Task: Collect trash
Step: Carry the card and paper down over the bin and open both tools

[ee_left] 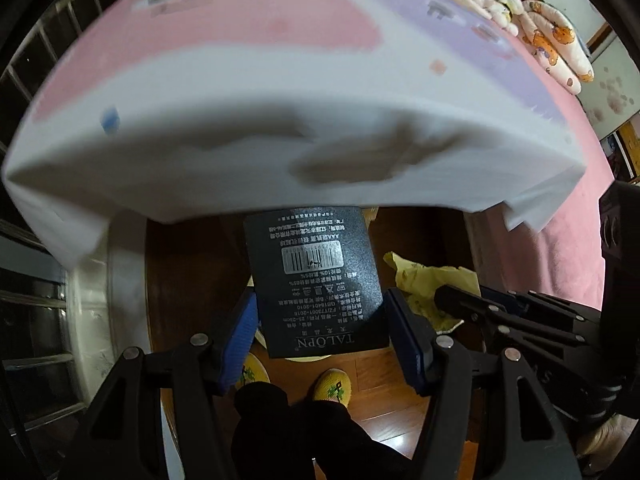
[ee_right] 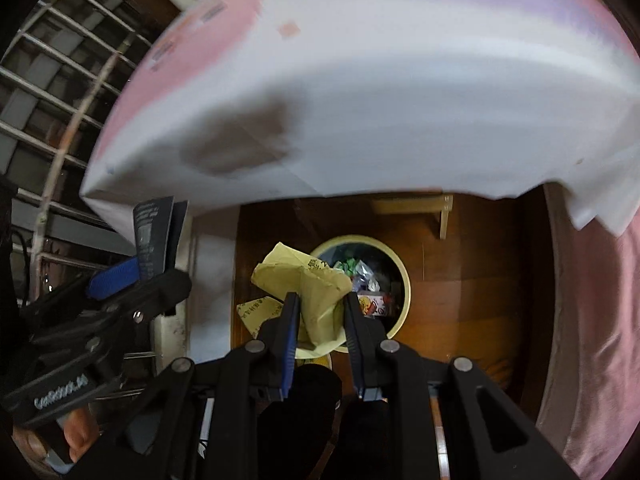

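Observation:
My left gripper [ee_left: 322, 312] is shut on a black cardboard package [ee_left: 316, 280] with a barcode and white print, held above the floor. It also shows in the right wrist view [ee_right: 154, 236], at the left. My right gripper [ee_right: 320, 312] is shut on a crumpled yellow paper bag [ee_right: 308, 284], held over the near rim of a round cream trash bin [ee_right: 402, 280] that holds several wrappers. The yellow bag also shows in the left wrist view [ee_left: 428, 280], with the right gripper's black linkage beside it.
A bed with a pink, white and purple sheet [ee_left: 280, 100] overhangs both views. The floor is dark wood [ee_right: 472, 264]. A small wooden stool [ee_right: 416, 208] stands beyond the bin. A window grille [ee_right: 48, 92] is at the left. My yellow slippers [ee_left: 332, 388] show below.

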`<state>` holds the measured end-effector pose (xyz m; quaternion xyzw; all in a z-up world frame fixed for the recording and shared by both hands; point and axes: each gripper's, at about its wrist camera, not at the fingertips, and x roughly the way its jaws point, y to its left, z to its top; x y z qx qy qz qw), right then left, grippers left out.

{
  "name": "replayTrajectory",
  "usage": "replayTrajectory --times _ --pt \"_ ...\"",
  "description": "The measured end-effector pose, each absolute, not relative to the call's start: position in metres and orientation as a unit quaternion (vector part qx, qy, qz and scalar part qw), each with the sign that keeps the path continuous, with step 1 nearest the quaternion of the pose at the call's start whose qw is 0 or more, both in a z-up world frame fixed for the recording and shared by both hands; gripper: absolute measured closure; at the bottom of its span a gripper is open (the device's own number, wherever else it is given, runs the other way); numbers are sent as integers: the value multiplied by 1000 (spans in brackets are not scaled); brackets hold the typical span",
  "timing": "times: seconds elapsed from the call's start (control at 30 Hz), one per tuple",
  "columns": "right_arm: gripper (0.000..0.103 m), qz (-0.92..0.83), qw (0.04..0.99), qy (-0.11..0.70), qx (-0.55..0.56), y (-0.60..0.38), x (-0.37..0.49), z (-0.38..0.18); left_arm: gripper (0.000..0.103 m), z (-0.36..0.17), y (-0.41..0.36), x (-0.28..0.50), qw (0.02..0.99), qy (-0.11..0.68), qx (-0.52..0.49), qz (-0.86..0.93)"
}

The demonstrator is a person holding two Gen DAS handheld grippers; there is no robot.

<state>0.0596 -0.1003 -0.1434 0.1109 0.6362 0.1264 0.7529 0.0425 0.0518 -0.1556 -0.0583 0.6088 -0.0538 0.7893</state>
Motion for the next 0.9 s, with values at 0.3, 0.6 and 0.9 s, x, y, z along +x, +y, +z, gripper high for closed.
replayTrajectory --times 0.3,0.6,0.9 --pt "80 85 727 670 121 -89 67 -245 42 -245 59 53 771 631 -52 -66" --pt "63 69 716 675 164 -95 71 -288 21 -282 52 58 766 639 -26 -64" --pt "59 71 728 663 160 -98 71 -276 11 -274 64 57 779 625 -25 -43"
